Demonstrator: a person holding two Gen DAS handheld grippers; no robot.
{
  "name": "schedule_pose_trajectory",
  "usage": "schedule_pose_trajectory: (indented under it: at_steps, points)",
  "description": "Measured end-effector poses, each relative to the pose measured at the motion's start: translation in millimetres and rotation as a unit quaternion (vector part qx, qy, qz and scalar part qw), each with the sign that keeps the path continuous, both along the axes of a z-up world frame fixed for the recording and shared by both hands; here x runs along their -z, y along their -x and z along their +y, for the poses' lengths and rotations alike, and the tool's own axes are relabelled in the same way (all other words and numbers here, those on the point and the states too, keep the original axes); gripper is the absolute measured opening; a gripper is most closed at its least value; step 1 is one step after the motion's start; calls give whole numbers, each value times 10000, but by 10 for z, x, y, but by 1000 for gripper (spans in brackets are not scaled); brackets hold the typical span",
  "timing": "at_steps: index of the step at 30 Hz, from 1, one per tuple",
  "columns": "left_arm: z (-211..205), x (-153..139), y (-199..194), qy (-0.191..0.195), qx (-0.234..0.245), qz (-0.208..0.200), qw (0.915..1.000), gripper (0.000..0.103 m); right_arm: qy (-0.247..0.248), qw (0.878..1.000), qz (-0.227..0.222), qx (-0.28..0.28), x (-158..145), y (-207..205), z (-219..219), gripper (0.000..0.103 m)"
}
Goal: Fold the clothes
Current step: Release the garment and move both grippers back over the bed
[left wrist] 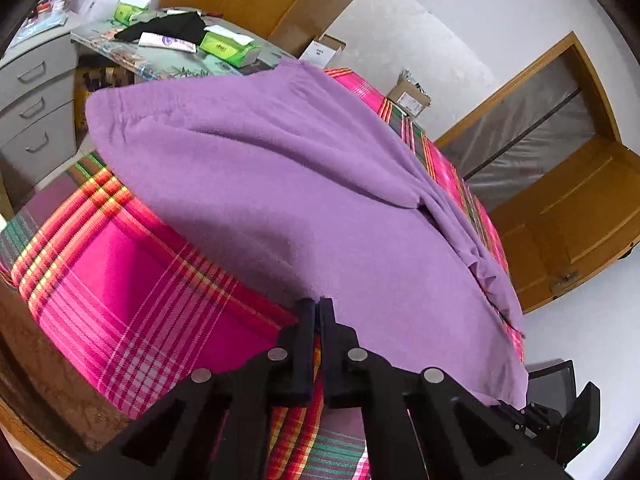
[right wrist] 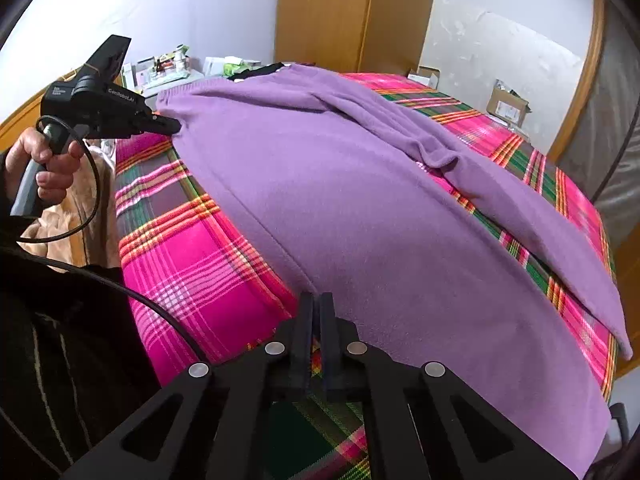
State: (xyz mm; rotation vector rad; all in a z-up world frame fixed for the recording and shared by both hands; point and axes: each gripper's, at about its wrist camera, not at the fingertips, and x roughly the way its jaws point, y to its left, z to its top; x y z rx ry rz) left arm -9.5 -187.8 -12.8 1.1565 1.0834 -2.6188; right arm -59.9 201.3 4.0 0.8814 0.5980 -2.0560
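Note:
A purple sweater (left wrist: 280, 184) lies spread over a bed with a pink plaid sheet (left wrist: 132, 264). One sleeve (right wrist: 552, 232) stretches along the sweater's right side toward the bed's edge. My left gripper (left wrist: 319, 303) is shut, its tips pinching the sweater's near edge. The right wrist view shows it from the side, the left gripper (right wrist: 174, 125) held by a hand (right wrist: 48, 160) at the sweater's far left corner. My right gripper (right wrist: 317, 297) is also shut on the sweater's near edge. Part of the right gripper's body (left wrist: 560, 420) shows at the sweater's lower right corner.
A side table (left wrist: 168, 60) beyond the bed carries green tissue packs (left wrist: 230, 46) and a black cloth. Grey drawers (left wrist: 32, 104) stand to its left. A wooden wardrobe (right wrist: 328, 12), cardboard boxes (right wrist: 508, 106) and a wooden door (left wrist: 560, 200) line the walls. A cable (right wrist: 92, 184) hangs from the left gripper.

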Motion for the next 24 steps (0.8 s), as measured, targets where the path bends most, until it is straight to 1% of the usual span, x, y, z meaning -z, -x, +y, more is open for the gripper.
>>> schedule_pose_trajectory:
  at_steps: [5,8,12,15,19,20,22,24]
  points:
    - [1,-156,-79,144,3,195,9997,2,1,9999,-4,-162,-108,-86,20,2]
    - [10,-181,-163,169,13,216,9996,1,-17,9996,-16,-273,-163,-160,29,2]
    - [24,-208,-282,196,28,237,9995,1,-110,9991,-93,-400,-163,-282,43,2]
    - [40,-145,-378,152,54,172,9997,1,-163,9986,-217,-443,-120,-365,79,2]
    - [36,-5,-384,33,120,57,9999,2,-241,9981,-396,-405,-2,-380,105,2]
    - [29,31,-380,-4,142,27,9999,2,-224,9982,-433,-355,14,-364,109,6]
    - [8,1,-412,-27,174,126,9998,2,-162,9983,-432,-346,-12,-355,117,6]
    - [-51,-108,-462,115,82,285,9995,3,10,9987,-401,-322,-92,-346,151,8]
